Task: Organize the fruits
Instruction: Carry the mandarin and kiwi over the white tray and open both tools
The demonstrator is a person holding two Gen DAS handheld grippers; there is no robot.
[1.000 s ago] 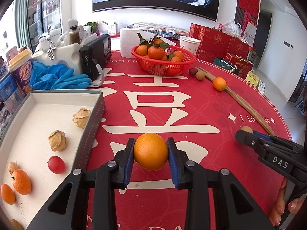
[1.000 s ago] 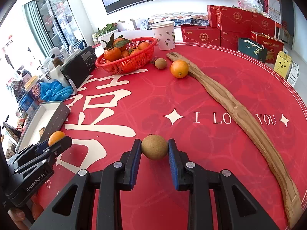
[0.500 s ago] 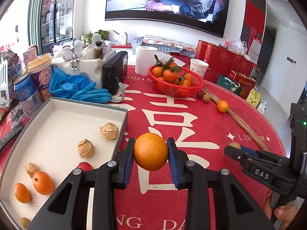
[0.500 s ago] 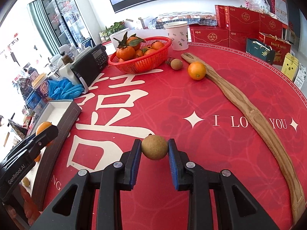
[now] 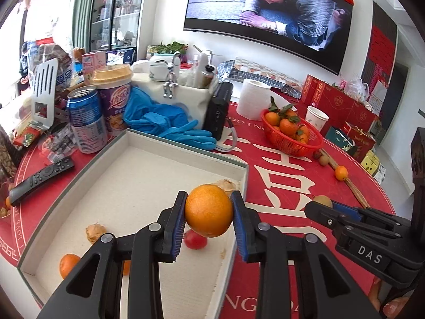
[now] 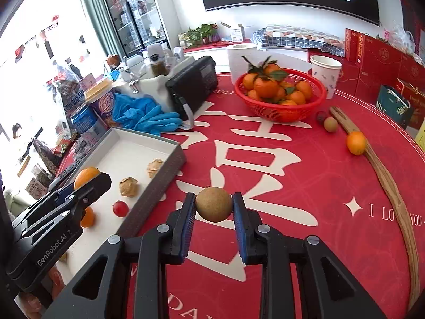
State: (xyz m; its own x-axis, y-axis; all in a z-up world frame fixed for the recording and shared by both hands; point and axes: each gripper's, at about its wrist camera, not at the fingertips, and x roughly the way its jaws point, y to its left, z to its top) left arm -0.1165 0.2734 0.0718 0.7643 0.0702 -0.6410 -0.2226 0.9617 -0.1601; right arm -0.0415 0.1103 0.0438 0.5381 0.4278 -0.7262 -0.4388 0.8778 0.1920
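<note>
My left gripper (image 5: 208,219) is shut on an orange (image 5: 209,214) and holds it above the near right part of the grey box tray (image 5: 186,151). The tray holds a red cherry tomato (image 5: 195,240), small oranges (image 5: 68,264) and dried husked fruits (image 5: 94,233). My right gripper (image 6: 213,208) is shut on a brown round fruit (image 6: 214,204) above the red tablecloth, just right of the tray (image 6: 170,171). The left gripper also shows in the right wrist view (image 6: 87,183).
A red basket of tangerines (image 6: 279,90) stands at the back. A loose orange (image 6: 356,143), a brown fruit (image 6: 330,124) and a long wooden stick (image 6: 393,186) lie on the right. Blue gloves (image 5: 164,122), a radio (image 6: 191,85), cans and a remote (image 5: 39,179) crowd the left.
My left gripper has carried the orange leftward, from over the tablecloth to over the tray. My right gripper has followed leftward with the brown fruit, closer to the tray.
</note>
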